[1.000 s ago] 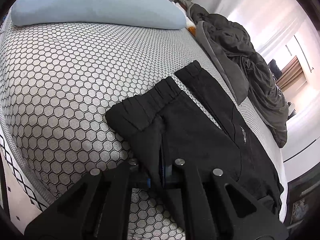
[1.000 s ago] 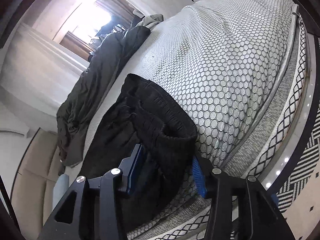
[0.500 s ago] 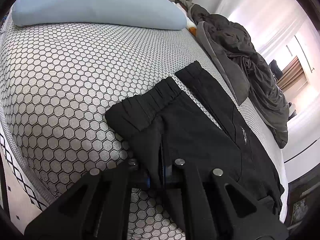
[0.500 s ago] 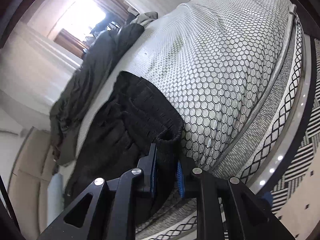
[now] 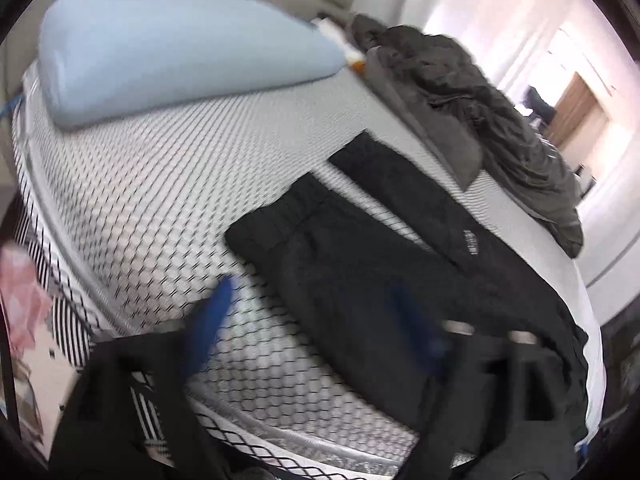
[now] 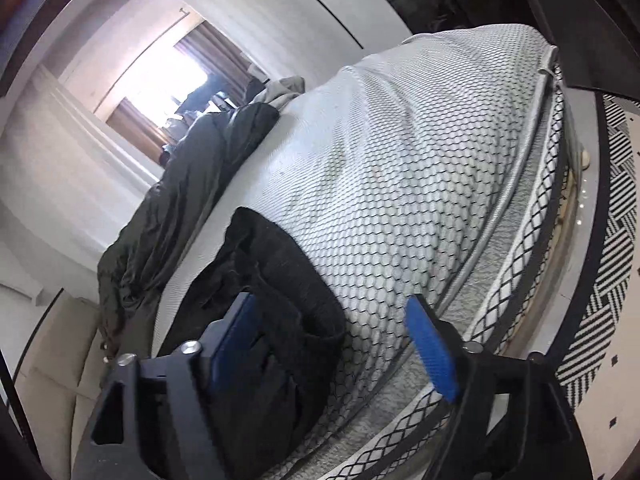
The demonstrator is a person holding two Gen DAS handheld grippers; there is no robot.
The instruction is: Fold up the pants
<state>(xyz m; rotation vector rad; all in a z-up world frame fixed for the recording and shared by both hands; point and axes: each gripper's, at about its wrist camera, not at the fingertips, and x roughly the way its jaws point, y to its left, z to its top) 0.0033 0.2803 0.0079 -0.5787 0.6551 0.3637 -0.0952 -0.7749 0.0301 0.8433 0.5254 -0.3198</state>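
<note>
Black pants (image 5: 360, 264) lie flat on the hexagon-patterned mattress (image 5: 140, 184), both leg cuffs pointing toward the pillow. My left gripper (image 5: 310, 284) hovers above their near edge; its jaws are opening wide and the blue pads touch no cloth. The view is blurred by motion. In the right wrist view the bunched waist end of the pants (image 6: 272, 280) rests near the mattress (image 6: 400, 184) edge. My right gripper (image 6: 332, 300) is opening too. The cloth sits low between its fingers, free of both pads.
A light blue pillow (image 5: 180, 52) lies at the head of the bed. A dark grey blanket (image 5: 480, 108) is heaped along the far side, also seen as the blanket (image 6: 180, 184). Beyond the mattress edge lies a black-and-white rug (image 6: 616, 272).
Both grippers were shut on the pants' near edge half a second ago. Both have now let go, opened wide and lifted back from the cloth, which stays on the mattress.
</note>
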